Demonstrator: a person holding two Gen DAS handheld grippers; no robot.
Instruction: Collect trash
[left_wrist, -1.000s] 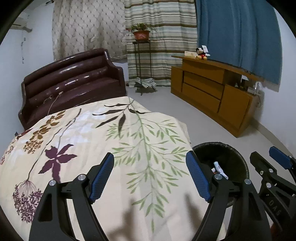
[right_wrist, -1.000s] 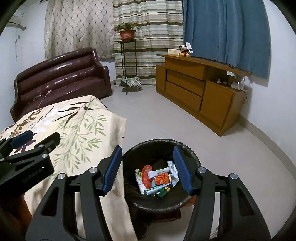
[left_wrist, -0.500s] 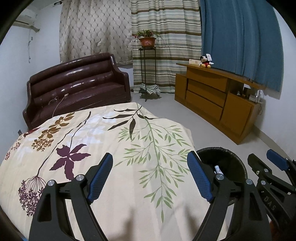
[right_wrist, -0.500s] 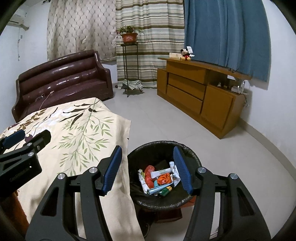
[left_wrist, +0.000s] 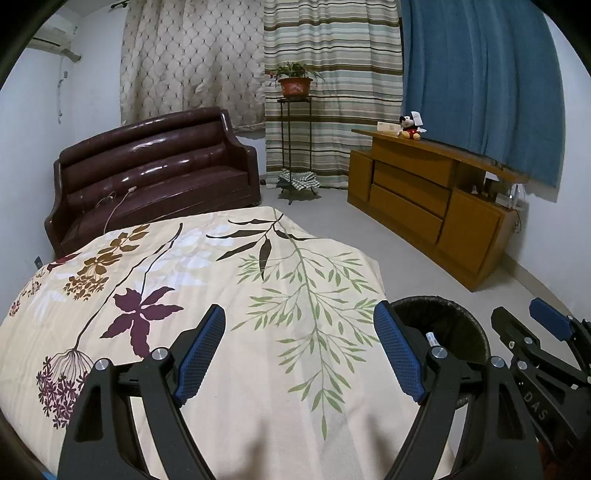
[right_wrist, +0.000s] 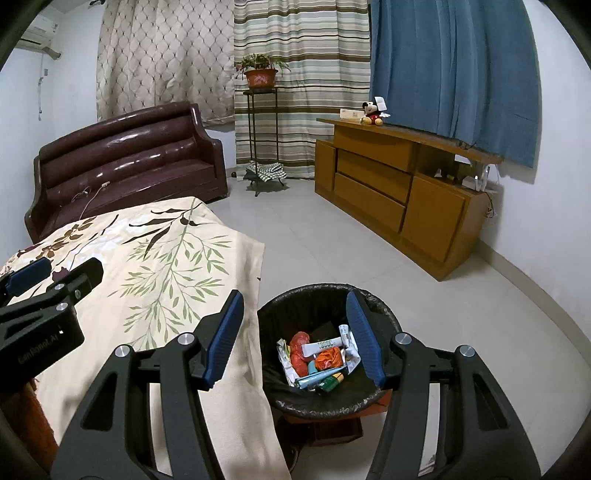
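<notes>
A black lined trash bin stands on the floor beside the bed; it holds several wrappers and tubes. My right gripper is open and empty, above the bin's near-left side. My left gripper is open and empty, above the floral bedspread. The bin's rim shows at the right in the left wrist view, partly hidden by my finger. The right gripper shows at the far right there; the left gripper shows at the left in the right wrist view.
A dark brown leather sofa stands past the bed. A wooden cabinet with a Mickey toy lines the right wall. A plant stand stands by the striped curtain. Grey tiled floor lies between bed and cabinet.
Both grippers have risen and tilted up a little, so more of the room shows. Both stay open and empty.
</notes>
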